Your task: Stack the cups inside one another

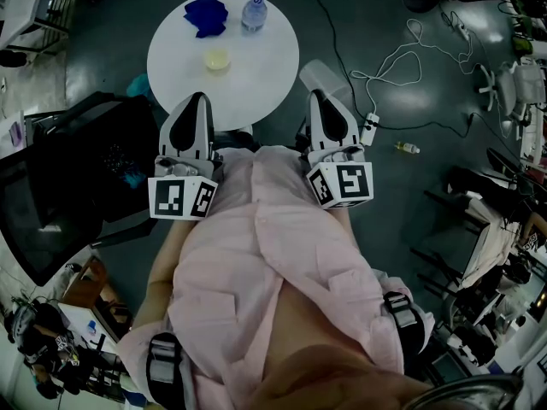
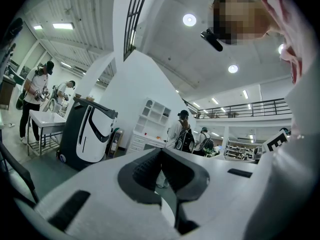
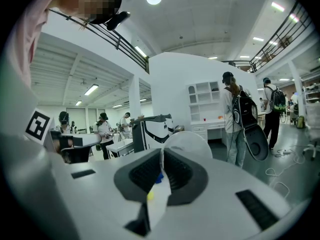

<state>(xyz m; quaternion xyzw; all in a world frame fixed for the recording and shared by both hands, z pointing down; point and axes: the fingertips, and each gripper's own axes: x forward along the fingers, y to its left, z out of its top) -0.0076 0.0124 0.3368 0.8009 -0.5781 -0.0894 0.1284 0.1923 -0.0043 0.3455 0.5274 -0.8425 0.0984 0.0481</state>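
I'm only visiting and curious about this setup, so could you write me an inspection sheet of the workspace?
Surface: round white table, mostly bare.
Job's things: clear cup held beside the table; small yellowish cup on the table.
Clutter: blue item, kind unclear, and water bottle on the table.
Grippers: left tongs shut, empty; right tongs shut on the clear cup's wall.
Cables: white cable and power strip on the floor.
Surroundings: people standing, white shelves.
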